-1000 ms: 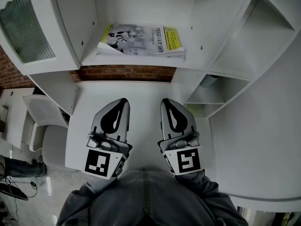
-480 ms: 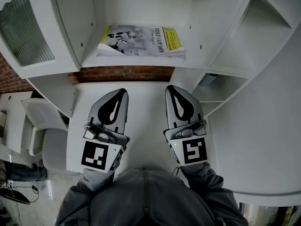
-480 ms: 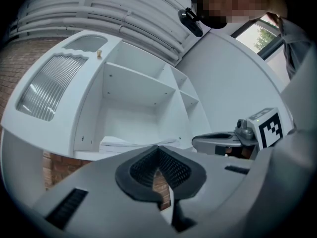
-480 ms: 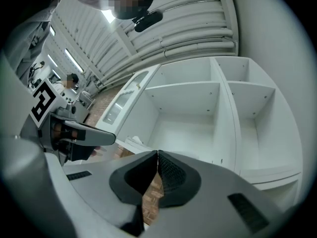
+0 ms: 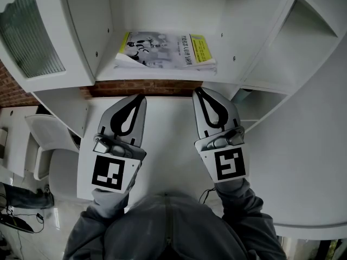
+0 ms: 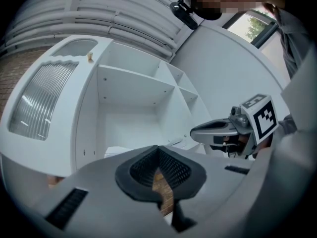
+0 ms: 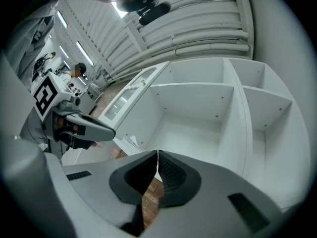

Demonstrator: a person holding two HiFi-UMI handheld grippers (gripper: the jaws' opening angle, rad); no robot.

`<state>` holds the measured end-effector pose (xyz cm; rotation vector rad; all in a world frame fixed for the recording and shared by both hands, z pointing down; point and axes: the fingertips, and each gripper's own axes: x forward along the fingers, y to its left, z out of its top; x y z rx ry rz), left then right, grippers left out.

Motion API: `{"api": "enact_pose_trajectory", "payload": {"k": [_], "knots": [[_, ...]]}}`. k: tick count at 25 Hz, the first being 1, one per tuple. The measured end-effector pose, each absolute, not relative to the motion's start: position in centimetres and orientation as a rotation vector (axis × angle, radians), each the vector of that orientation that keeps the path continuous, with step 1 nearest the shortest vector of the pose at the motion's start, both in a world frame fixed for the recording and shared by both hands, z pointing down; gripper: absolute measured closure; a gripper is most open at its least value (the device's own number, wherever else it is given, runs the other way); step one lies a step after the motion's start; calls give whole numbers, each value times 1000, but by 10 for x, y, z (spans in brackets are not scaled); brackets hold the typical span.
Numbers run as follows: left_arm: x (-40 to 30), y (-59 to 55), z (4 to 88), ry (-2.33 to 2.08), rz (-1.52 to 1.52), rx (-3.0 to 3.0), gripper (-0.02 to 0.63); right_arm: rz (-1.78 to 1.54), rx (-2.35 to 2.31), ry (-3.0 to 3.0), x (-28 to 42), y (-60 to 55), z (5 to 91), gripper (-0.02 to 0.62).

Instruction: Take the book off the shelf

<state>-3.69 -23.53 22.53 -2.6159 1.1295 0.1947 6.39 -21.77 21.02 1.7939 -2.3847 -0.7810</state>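
book (image 5: 162, 50) on shelf (image 5: 227, 64) — just beyond left gripper (image 5: 141, 98) and right gripper (image 5: 197, 91), apart

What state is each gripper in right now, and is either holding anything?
Left gripper: closed, holding nothing.
Right gripper: closed, holding nothing.
The book lies on the shelf, ungripped.

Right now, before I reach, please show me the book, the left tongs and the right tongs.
book (image 5: 165, 50), head view, middle of its cover.
left tongs (image 5: 142, 97), head view, at the closed tips.
right tongs (image 5: 197, 91), head view, at the closed tips.
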Motion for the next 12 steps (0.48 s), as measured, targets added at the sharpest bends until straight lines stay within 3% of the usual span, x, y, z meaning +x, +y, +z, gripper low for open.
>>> {"api": "enact_pose_trajectory", "payload": {"k": [12], "knots": [[-33,-253,220,1099,33,-2511,600,-879,1580,-2300,58,-239,206,566]]}}
